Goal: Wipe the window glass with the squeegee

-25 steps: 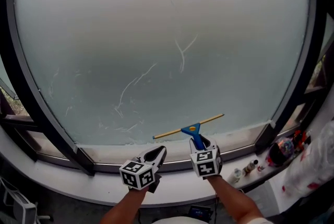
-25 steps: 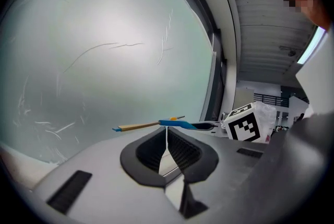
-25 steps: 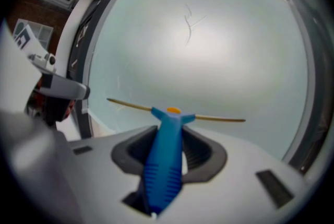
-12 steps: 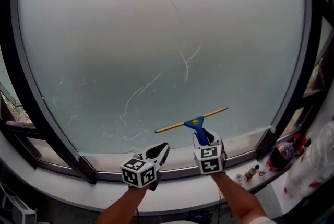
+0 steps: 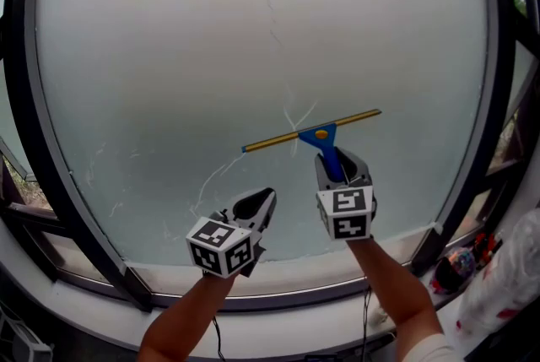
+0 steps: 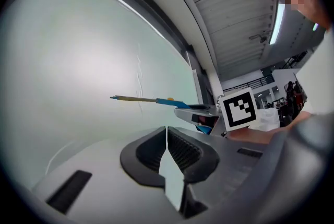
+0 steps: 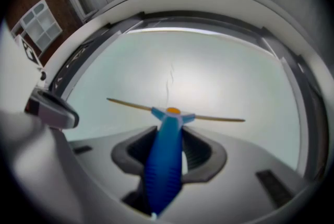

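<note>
The right gripper point(image 5: 341, 159) had its jaws clamped on the blue handle of the squeegee point(image 5: 313, 132), and in the right gripper view the handle ran straight up between them. The thin yellowish blade lay against the window glass point(image 5: 169, 40), tilted a little with its right end higher. It sat at about mid-height of the pane, slightly right of its centre. The left gripper point(image 5: 260, 202) hung below and to the left of the blade, its jaws pressed together on nothing. It looked to be clear of the glass, though contact could not be ruled out.

The pane looked evenly hazy from edge to edge. Thin white streaks point(image 5: 215, 170) showed toward its lower left edge, and a faint line point(image 5: 272, 10) ran up toward the top edge above the blade. No swept band stood out as cleaner than the rest. The wiping therefore seemed under way but far from finished. The stretch above the blade, both side edges and the streaked lower left corner all appeared to need passes.
</note>
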A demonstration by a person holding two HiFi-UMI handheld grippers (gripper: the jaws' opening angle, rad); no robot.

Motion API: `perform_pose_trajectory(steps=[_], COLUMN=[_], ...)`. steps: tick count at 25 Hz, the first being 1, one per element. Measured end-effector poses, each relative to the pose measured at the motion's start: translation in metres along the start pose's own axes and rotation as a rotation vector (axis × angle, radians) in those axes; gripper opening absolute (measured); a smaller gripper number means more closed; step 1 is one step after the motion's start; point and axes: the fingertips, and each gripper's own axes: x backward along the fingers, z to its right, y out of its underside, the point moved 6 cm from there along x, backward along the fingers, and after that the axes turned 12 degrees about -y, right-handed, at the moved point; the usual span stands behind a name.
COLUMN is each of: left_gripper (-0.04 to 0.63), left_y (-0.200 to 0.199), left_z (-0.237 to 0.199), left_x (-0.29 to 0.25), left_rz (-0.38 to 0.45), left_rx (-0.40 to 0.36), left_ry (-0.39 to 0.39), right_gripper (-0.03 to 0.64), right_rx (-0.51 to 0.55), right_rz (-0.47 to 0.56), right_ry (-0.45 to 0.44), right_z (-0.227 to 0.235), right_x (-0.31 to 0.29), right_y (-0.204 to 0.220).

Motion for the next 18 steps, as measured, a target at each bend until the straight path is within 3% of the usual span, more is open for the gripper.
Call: perform_pose_trajectory(steps=[5, 12, 18], left_gripper=[0.034, 0.034, 0.034], left_y=[-0.059, -0.129, -0.177], left_z=[0.004, 0.001, -0.008], left_x=[-0.026, -0.057, -0.076], left_rz=[0.099, 0.185, 0.251], left_rx=[-0.101, -0.232, -0.272], left_ry=[-0.007, -0.040, -0.080], right_gripper=[0.155, 0.155, 0.155], right_rx=[0.061, 0.101, 0.123], right_rz=[0.138, 0.213, 0.266], right_ry=[0.070, 0.115, 0.119], right_z=[0.033, 0.064, 0.078], right_x=[-0.025, -0.057, -0.075], right_y=[-0.069, -0.137, -0.186])
